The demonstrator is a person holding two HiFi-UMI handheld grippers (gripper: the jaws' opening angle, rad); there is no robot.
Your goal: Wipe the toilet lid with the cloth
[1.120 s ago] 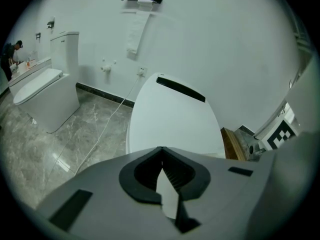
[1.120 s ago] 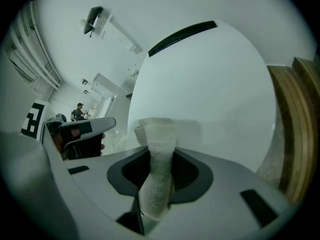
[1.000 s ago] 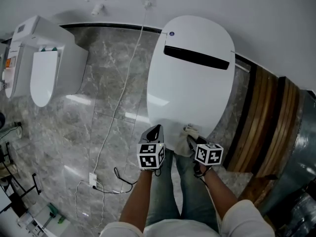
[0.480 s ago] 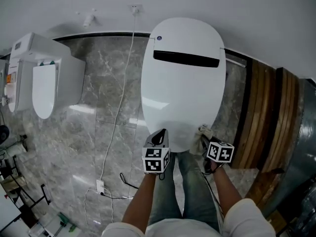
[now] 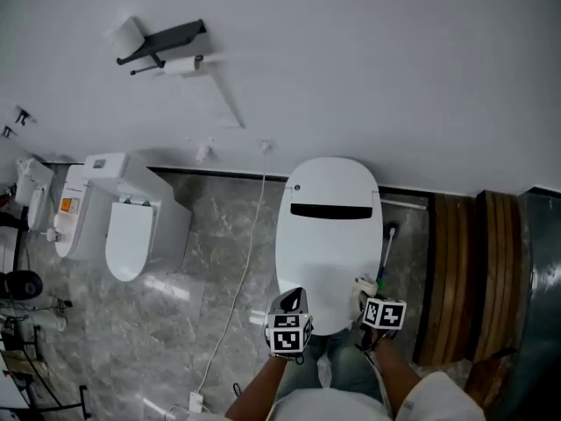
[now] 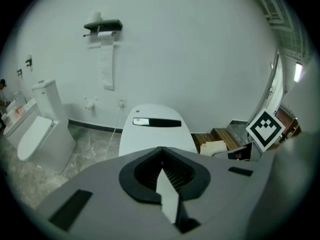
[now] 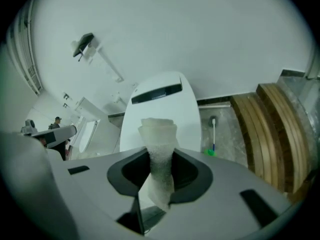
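Note:
The white toilet lid (image 5: 329, 235) is closed, with a dark strip across its back; it also shows in the left gripper view (image 6: 157, 129) and the right gripper view (image 7: 160, 109). My left gripper (image 5: 292, 300) hangs over the lid's front left edge, jaws shut and empty (image 6: 161, 153). My right gripper (image 5: 363, 295) hangs over the front right edge, shut on a folded whitish cloth (image 7: 159, 144), which sticks out past the jaws. Neither gripper touches the lid. From the left gripper view the cloth (image 6: 214, 148) shows beside the right gripper's marker cube.
A second white toilet (image 5: 123, 226) stands at the left. A paper holder (image 5: 162, 46) hangs on the wall above. A white cable (image 5: 245, 270) runs down the marble floor. A toilet brush (image 5: 386, 253) and curved wooden steps (image 5: 456, 270) lie to the right.
Both grippers have lifted up off the lid's front edge, the right one keeping the cloth. The head view has risen too, so the toilet looks smaller and more wall shows.

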